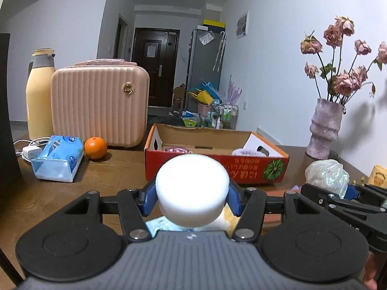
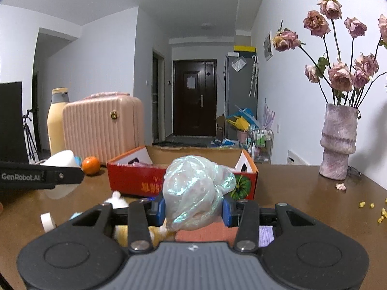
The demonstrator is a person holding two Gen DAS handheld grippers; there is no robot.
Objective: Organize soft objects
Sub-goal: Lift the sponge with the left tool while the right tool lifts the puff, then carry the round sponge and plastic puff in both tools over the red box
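White sponge (image 1: pixel 192 191) blurred, box (image 1: pixel 217 169) contents partly hidden, plush (image 2: pixel 121 235) hidden under tool

Foam puck (image 1: pixel 192 188): matt, white. Bag (image 2: pixel 197 193): glossy iridescent plastic. Box (image 2: pixel 181 181): printed cardboard. Counter (image 2: pixel 302 193): polished wood.

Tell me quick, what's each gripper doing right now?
Left gripper: closed on the white foam puck.
Right gripper: closed on the iridescent plastic bag.

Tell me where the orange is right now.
The orange sits on the table, left of the red cardboard box, between the blue tissue pack and the pink case.
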